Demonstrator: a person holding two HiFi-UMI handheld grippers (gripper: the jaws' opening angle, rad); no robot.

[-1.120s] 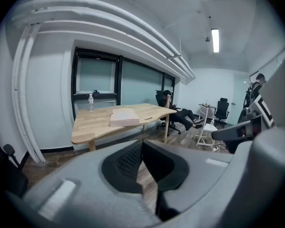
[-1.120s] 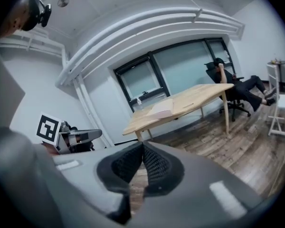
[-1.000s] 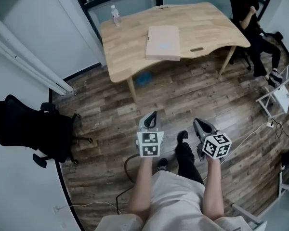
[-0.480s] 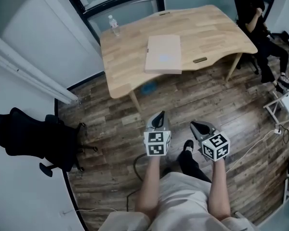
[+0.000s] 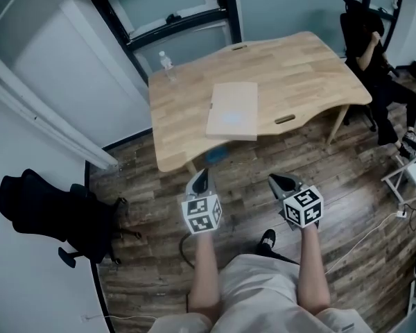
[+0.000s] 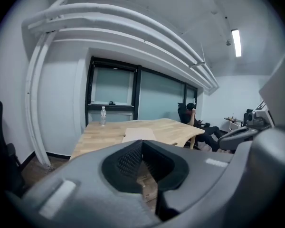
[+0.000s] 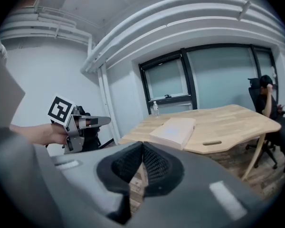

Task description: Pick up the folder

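Pale beige flat rectangular folder (image 5: 232,111) lies at the near edge of the light wooden table (image 5: 298,75), well ahead of my left gripper (image 5: 200,180) and right gripper (image 5: 277,182), both closed tight and empty; it looks light, fairly stiff and smooth, so I'd pinch its near edge.

No legible text: coded markers only.
The left marker cube (image 5: 202,214) on the left gripper (image 5: 200,179) and the right marker cube (image 5: 304,206) on the right gripper (image 5: 276,182) carry black-and-white square codes on their faces — patterns, not letters or numbers. One such code also shows on the left marker cube in the right gripper view. Any print on the bottle (image 5: 166,62) standing on the table (image 5: 312,68) is too small to read.
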